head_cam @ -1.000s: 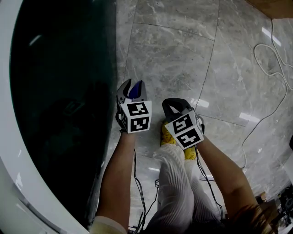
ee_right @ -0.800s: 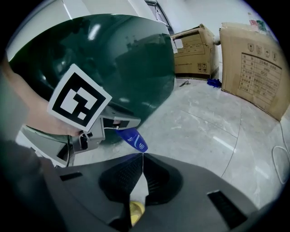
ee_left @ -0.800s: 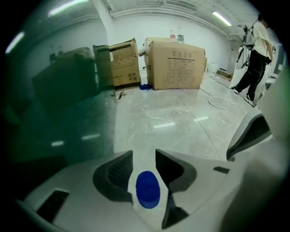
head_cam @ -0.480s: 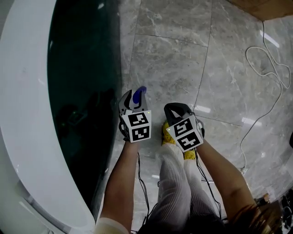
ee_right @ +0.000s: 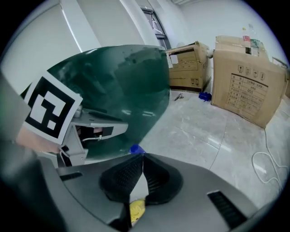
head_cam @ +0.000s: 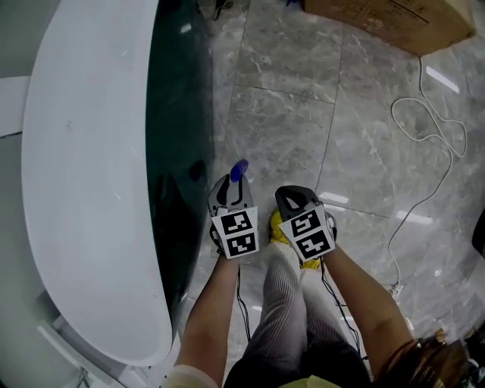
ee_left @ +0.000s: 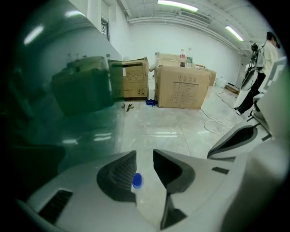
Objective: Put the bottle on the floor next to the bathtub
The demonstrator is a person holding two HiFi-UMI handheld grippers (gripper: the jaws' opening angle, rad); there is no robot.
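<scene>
Our left gripper (ee_left: 145,157) grips nothing; its jaws, apart, have just been narrowing. Beyond them the bottle (head_cam: 238,170) stands on the floor (head_cam: 288,121), just beside the bathtub (head_cam: 91,189). Our right gripper (ee_right: 142,158) is closed and empty.

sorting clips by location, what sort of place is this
Probably a storeroom or showroom hall, not a home bathroom: a freestanding bathtub stands on a wide tiled floor, with cardboard boxes and long ceiling strip lights beyond.
</scene>
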